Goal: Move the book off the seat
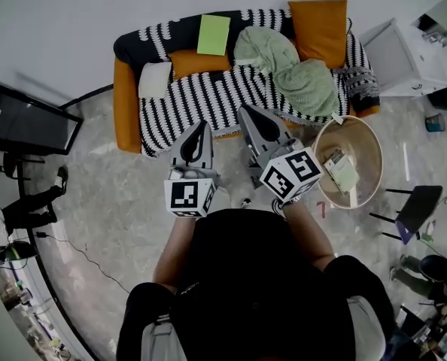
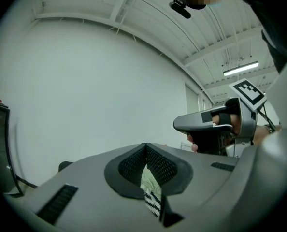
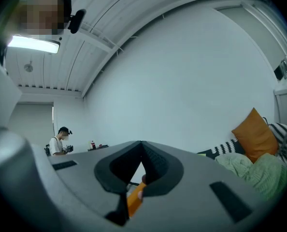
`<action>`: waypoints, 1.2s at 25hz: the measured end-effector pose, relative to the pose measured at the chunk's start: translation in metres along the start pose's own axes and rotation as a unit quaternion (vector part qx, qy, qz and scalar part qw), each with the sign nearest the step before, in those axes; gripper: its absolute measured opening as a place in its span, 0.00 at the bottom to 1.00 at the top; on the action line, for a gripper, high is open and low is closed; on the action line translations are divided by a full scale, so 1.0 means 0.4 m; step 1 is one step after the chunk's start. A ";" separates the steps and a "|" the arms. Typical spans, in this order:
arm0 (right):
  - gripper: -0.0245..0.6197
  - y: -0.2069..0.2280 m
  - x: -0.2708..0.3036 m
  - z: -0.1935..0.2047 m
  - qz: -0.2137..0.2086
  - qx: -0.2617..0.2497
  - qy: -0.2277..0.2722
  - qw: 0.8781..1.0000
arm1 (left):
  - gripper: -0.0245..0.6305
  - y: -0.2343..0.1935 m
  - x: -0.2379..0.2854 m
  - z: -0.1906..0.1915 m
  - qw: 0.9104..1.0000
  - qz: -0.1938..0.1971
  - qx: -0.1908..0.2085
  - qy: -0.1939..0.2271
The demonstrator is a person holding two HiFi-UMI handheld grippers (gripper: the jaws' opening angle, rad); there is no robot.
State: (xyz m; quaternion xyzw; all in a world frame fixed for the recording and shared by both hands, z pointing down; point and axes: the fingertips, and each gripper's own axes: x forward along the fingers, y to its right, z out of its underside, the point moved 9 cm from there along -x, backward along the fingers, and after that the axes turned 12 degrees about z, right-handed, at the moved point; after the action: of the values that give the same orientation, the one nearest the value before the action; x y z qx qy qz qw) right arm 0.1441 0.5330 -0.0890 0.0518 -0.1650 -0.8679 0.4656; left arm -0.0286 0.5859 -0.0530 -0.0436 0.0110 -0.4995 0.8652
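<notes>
While the person stands on the floor facing the sofa [image 1: 129,111], both tongs are held out in front at about waist height, pointing toward it and well short of it. On the left gripper [image 1: 201,128] the jaws are pressed together with nothing between them; only a sliver of the striped cover shows through the gap behind the tips. The right gripper [image 1: 246,113] is pinched closed and empty too, angled a little toward the left one. The book [image 1: 213,34], a flat green one, lies on the striped cover at the back of the sofa, just behind a small orange cushion [image 1: 197,62] and well apart from both grippers. A white pillow [image 1: 155,80] sits left of that cushion, a crumpled green blanket [image 1: 287,66] is spread to the right of the book, and a bigger orange cushion [image 1: 319,28] leans at the far right end. Near the sofa's right end stands a round wooden tub [image 1: 374,138] with a few things in it.
</notes>
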 end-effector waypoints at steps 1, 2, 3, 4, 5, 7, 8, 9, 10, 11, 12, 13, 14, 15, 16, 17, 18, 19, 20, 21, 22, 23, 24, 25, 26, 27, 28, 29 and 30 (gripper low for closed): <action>0.06 -0.006 0.022 0.000 0.003 0.000 0.000 1.000 | 0.05 -0.025 0.007 -0.004 1.000 0.004 0.001 0.002; 0.06 -0.013 0.044 0.002 0.006 0.001 0.000 1.000 | 0.05 -0.049 0.013 -0.007 1.000 0.007 0.002 0.004; 0.06 -0.019 0.065 0.003 0.009 0.001 0.001 1.000 | 0.05 -0.071 0.017 -0.010 1.000 0.011 0.003 0.005; 0.06 -0.025 0.083 0.004 0.012 0.001 0.002 1.000 | 0.05 -0.091 0.021 -0.013 1.000 0.015 0.003 0.006; 0.06 -0.033 0.100 0.003 0.014 0.000 0.003 1.000 | 0.05 -0.109 0.023 -0.016 1.000 0.019 0.004 0.007; 0.06 -0.050 0.131 0.001 0.016 -0.004 0.005 1.000 | 0.05 -0.145 0.023 -0.021 1.000 0.024 0.005 0.009; 0.06 -0.059 0.145 0.002 0.016 -0.006 0.006 1.000 | 0.05 -0.163 0.023 -0.023 1.000 0.025 0.005 0.009; 0.06 -0.067 0.159 0.003 0.016 -0.007 0.005 1.000 | 0.05 -0.181 0.024 -0.025 1.000 0.025 0.006 0.010; 0.06 -0.073 0.171 0.005 0.017 -0.009 0.004 1.000 | 0.05 -0.196 0.024 -0.026 1.000 0.024 0.004 0.010; 0.06 -0.079 0.182 0.008 0.017 -0.010 0.002 1.000 | 0.05 -0.210 0.024 -0.025 1.000 0.024 0.002 0.011; 0.06 -0.083 0.192 0.010 0.018 -0.011 0.000 1.000 | 0.05 -0.221 0.024 -0.024 1.000 0.024 0.000 0.011; 0.06 -0.086 0.202 0.011 0.019 -0.012 -0.001 1.000 | 0.05 -0.231 0.025 -0.022 1.000 0.025 -0.002 0.012; 0.06 -0.089 0.212 0.011 0.021 -0.013 -0.001 1.000 | 0.05 -0.241 0.027 -0.021 1.000 0.027 -0.003 0.011; 0.06 -0.091 0.222 0.011 0.022 -0.014 -0.001 1.000 | 0.05 -0.250 0.029 -0.020 0.999 0.030 -0.002 0.011; 0.06 -0.092 0.232 0.010 0.023 -0.015 -0.001 1.000 | 0.05 -0.258 0.031 -0.020 0.999 0.031 -0.002 0.011; 0.06 -0.091 0.240 0.011 0.023 -0.016 -0.001 1.000 | 0.05 -0.265 0.034 -0.021 0.999 0.031 -0.002 0.012; 0.06 -0.090 0.247 0.011 0.024 -0.017 -0.001 1.000 | 0.05 -0.270 0.036 -0.022 0.999 0.031 -0.002 0.014; 0.06 -0.087 0.255 0.011 0.024 -0.017 -0.001 1.000 | 0.05 -0.275 0.039 -0.023 0.999 0.030 -0.001 0.015; 0.06 -0.084 0.263 0.011 0.024 -0.016 0.001 1.000 | 0.05 -0.280 0.041 -0.025 0.999 0.029 0.001 0.017; 0.06 -0.083 0.273 0.010 0.022 -0.014 0.002 1.000 | 0.05 -0.286 0.043 -0.028 0.999 0.027 0.005 0.018; 0.06 -0.083 0.284 0.008 0.020 -0.013 0.004 1.000 | 0.05 -0.293 0.043 -0.031 0.999 0.025 0.009 0.018; 0.06 -0.085 0.296 0.007 0.016 -0.012 0.006 1.000 | 0.05 -0.301 0.043 -0.032 1.000 0.022 0.013 0.017; 0.06 -0.088 0.308 0.005 0.011 -0.012 0.007 1.000 | 0.05 -0.310 0.043 -0.033 1.000 0.018 0.014 0.015; 0.06 -0.091 0.320 0.002 0.006 -0.013 0.007 1.000 | 0.05 -0.319 0.044 -0.032 1.000 0.014 0.014 0.014; 0.06 -0.091 0.332 0.001 0.002 -0.015 0.007 1.000 | 0.05 -0.328 0.046 -0.032 1.000 0.009 0.013 0.014; 0.06 -0.089 0.344 -0.001 -0.002 -0.015 0.007 1.000 | 0.05 -0.336 0.052 -0.033 1.000 0.005 0.013 0.014; 0.06 -0.085 0.358 -0.002 -0.005 -0.014 0.006 1.000 | 0.05 -0.345 0.061 -0.034 1.000 0.002 0.014 0.014; 0.06 -0.078 0.373 -0.003 -0.008 -0.013 0.005 1.000 | 0.05 -0.354 0.071 -0.036 1.000 -0.001 0.015 0.014; 0.06 -0.071 0.389 -0.004 -0.010 -0.013 0.003 1.000 | 0.05 -0.364 0.084 -0.037 1.000 -0.003 0.016 0.013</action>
State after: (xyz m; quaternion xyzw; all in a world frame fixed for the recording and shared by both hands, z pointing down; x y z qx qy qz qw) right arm 0.0346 0.4186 -0.0900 0.0502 -0.1520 -0.8744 0.4580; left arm -0.1382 0.4835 -0.0543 -0.0227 0.0141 -0.5031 0.8638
